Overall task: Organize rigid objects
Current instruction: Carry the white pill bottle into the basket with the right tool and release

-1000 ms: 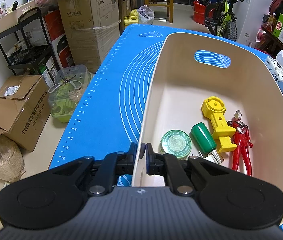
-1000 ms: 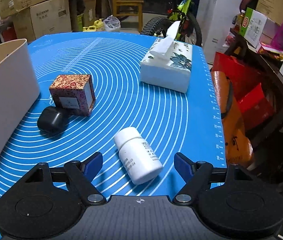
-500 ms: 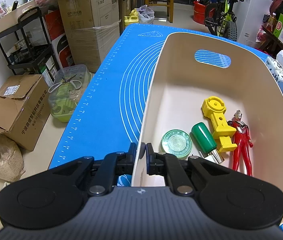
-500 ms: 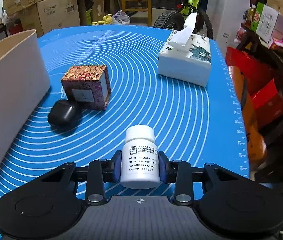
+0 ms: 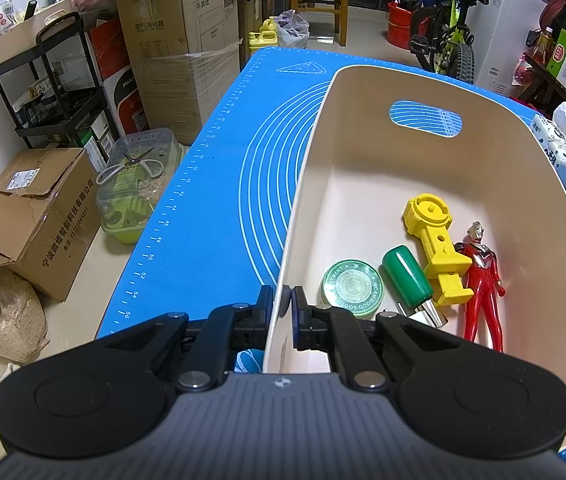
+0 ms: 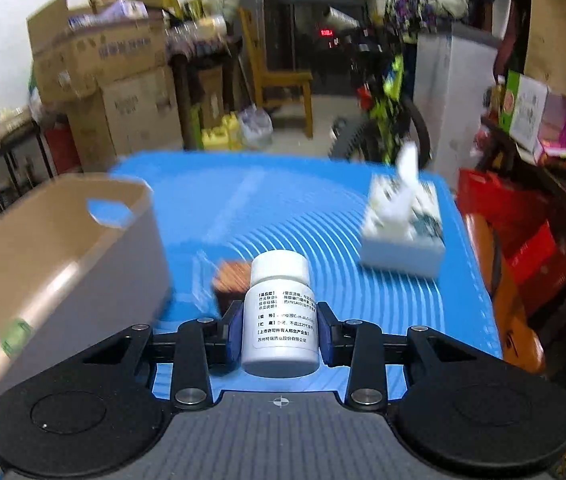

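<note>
A: Right tool (image 6: pixel 279 330) clamped on white pill bottle (image 6: pixel 279 312), upright between the pads, clear of the bench (image 6: pixel 423 300). Left tool (image 5: pixel 286 308) pinched shut on near wall of the cream bin (image 5: pixel 363 128), steadying it.

B: Bin sits left of right tool. Carry left, clear the rim, lower before release. Aim for bare floor beyond green tin (image 5: pixel 352 289) and yellow toy (image 5: pixel 435 244). Avoid tipping.

"WORMWOOD SOOTHING OINTMENT" on green round tin (image 5: pixel 351 287), "Inoaxss" on cardboard box (image 5: pixel 179 32), ruler numbers along blue mat (image 5: pixel 211 216)
</note>
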Available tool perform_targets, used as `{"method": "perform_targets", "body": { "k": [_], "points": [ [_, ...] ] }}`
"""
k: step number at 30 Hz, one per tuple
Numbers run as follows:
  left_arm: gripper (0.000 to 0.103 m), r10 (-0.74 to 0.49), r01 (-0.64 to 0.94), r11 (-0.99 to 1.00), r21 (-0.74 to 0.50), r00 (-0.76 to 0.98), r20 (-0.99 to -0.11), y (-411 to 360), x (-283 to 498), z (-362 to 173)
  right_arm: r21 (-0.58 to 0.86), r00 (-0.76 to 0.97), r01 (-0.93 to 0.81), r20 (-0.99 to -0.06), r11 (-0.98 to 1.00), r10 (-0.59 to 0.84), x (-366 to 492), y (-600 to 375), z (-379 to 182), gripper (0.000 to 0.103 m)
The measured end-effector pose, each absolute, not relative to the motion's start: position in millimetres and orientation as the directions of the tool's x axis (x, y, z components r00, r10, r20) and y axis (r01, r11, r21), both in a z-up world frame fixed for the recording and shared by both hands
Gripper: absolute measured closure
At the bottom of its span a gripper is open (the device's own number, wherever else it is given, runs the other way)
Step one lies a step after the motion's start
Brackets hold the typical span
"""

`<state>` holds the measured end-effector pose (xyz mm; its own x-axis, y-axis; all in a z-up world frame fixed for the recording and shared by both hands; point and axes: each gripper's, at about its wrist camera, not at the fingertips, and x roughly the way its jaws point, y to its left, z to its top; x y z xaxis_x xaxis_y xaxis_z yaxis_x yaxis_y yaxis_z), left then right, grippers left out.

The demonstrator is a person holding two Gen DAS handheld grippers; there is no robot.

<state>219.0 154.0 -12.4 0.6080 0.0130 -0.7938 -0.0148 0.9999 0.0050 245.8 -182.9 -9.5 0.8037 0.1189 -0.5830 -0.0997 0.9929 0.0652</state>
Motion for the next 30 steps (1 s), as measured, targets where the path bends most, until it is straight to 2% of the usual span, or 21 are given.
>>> {"method": "perform_targets", "body": {
  "k": [7, 13, 21, 30],
  "points": [
    [0.092, 0.014, -0.014, 1.0, 0.007, 0.608, -0.794, 154, 219, -12, 0.107, 0.849, -0.192, -0.48, 0.976, 0.22, 242, -135, 21, 0.059],
    [0.092, 0.014, -0.012, 1.0, 0.008, 0.607, -0.794, 153, 219, -13, 0.122, 0.83, -0.288, -0.463, 0.95, 0.311, 245, -84, 36, 0.059],
    [0.092, 0.015, -0.012, 1.0, 0.01, 0.607, -0.794, 152, 219, -13, 0.08, 0.747, -0.399, -0.549, 0.914, 0.374, 245, -21, 23, 0.059],
    [0.092, 0.018, -0.012, 1.0, 0.014, 0.608, -0.794, 148, 219, -13, -0.025, 0.651, -0.456, -0.691, 0.89, 0.315, 241, 21, -4, 0.059]
  ]
}}
